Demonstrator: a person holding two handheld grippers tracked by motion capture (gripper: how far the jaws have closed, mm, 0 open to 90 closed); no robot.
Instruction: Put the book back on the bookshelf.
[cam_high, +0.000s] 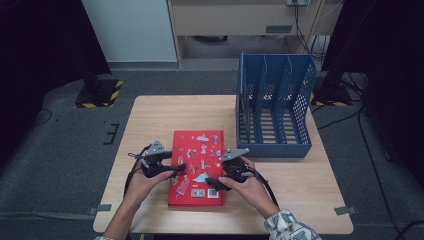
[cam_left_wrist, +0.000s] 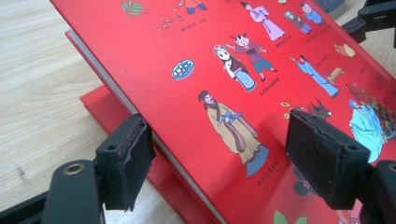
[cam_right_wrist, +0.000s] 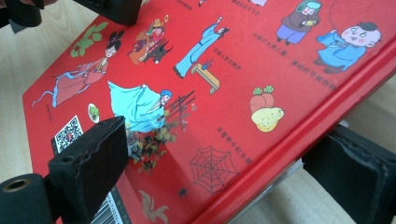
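Note:
A red hardcover book (cam_high: 196, 165) with cartoon figures lies on the wooden table (cam_high: 150, 115). My left gripper (cam_high: 177, 170) straddles its left edge. In the left gripper view (cam_left_wrist: 224, 154) one pad (cam_left_wrist: 126, 154) sits under the white page edge, above the lower cover (cam_left_wrist: 100, 109) on the table, and the other pad (cam_left_wrist: 322, 158) stands over the top cover (cam_left_wrist: 205, 60). My right gripper (cam_high: 215, 184) straddles the raised spine edge (cam_right_wrist: 327, 98). In the right gripper view (cam_right_wrist: 224, 163) one pad (cam_right_wrist: 93, 163) is above the cover by the barcode and the other (cam_right_wrist: 355, 177) is below the spine. I see no pad pressing.
A blue slotted file rack (cam_high: 274, 107) stands at the table's back right, just behind the book. Bare wood lies left of the book (cam_left_wrist: 42, 84) and along the front edge. The floor around is dark carpet, and black stands rise at both back sides.

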